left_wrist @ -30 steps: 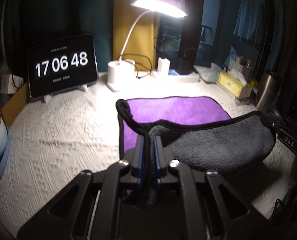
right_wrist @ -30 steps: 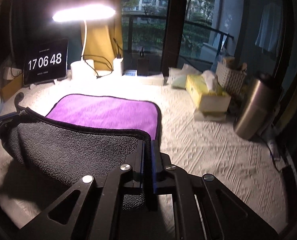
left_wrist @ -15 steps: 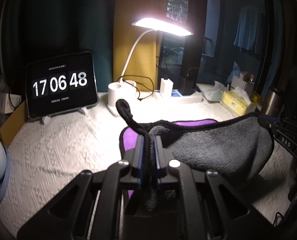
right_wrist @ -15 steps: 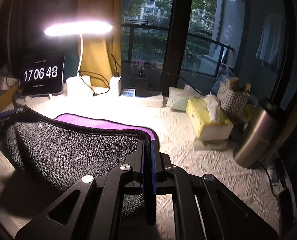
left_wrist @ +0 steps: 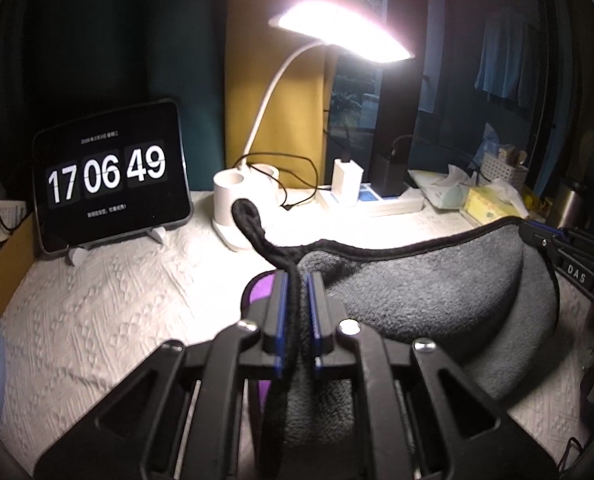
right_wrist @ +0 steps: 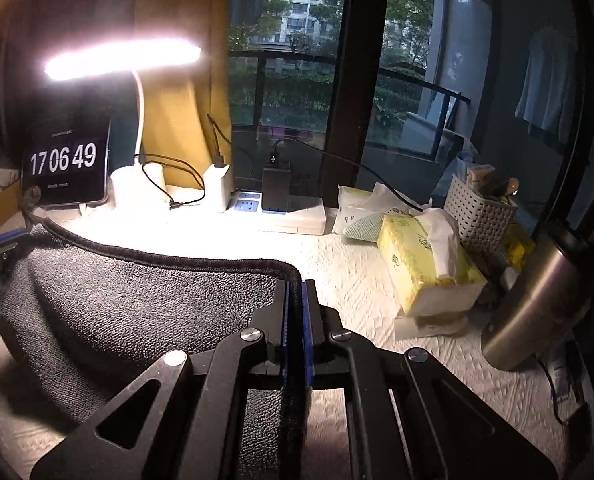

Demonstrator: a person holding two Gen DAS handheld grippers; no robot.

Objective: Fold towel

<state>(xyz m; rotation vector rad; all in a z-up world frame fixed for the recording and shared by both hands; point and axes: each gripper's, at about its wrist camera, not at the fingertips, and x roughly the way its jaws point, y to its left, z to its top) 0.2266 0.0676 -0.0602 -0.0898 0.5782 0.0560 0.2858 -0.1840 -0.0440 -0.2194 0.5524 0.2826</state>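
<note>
Over the white-covered table [left_wrist: 97,320], the towel [left_wrist: 437,292] is hanging in the air between two sets of tongs, grey face sagging in a soft belly, a sliver of purple showing beneath. It is looking light, limp and plush, so I judge the bound black corners the best hold. Left tongs [left_wrist: 297,280] and right tongs [right_wrist: 294,286] are each pinching tight on one corner.

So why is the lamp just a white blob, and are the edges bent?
Left wrist view: the lamp head is blown out, and the towel casts a dark shadow on the tablecloth. Right wrist view: same glare; window frame bows from fisheye distortion, corners dark.
</note>
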